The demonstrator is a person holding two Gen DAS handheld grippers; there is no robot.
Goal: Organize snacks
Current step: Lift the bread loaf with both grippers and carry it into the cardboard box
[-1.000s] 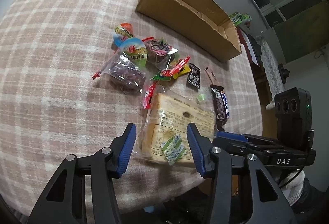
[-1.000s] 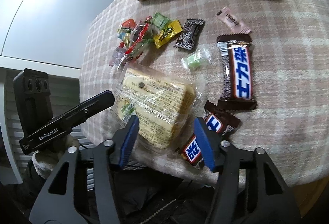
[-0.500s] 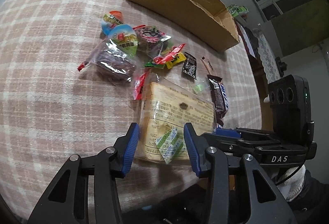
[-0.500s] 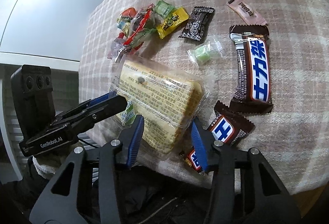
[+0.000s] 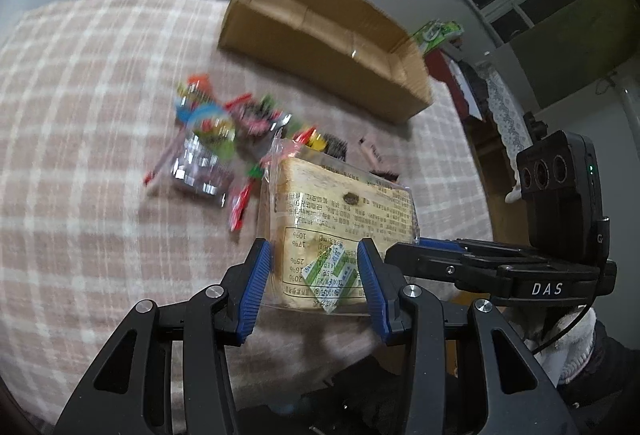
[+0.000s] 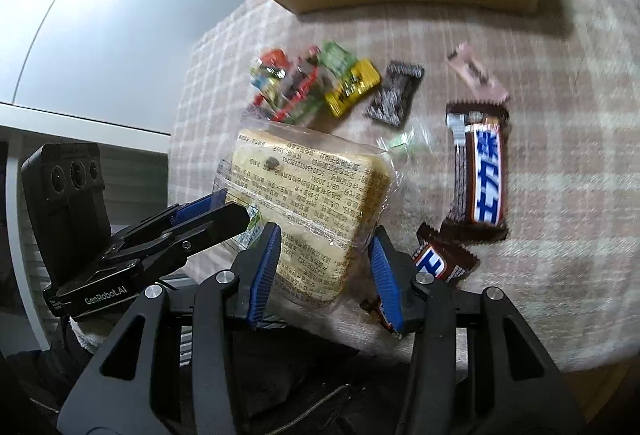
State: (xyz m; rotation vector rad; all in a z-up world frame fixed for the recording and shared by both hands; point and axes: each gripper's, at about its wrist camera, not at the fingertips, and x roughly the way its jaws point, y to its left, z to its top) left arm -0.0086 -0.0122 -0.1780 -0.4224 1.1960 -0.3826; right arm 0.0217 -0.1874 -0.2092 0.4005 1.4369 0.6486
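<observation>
A clear bag of sliced bread with printed text is held at its near end by both grippers and tilts up off the checked tablecloth. My left gripper is shut on the bag's near edge, its blue pads pressing both sides. My right gripper is shut on the bread bag from the other corner. Each gripper's body shows in the other's view. The open cardboard box lies at the table's far side, empty inside as far as I see.
A heap of small wrapped candies lies beyond the bread. In the right wrist view a large chocolate bar, a smaller one, a black packet and a pink packet lie to the right. The table's front edge is just below the grippers.
Both grippers narrowed onto the bread bag and rose. Its near end has come up off the cloth, and the scene behind is now blurred.
</observation>
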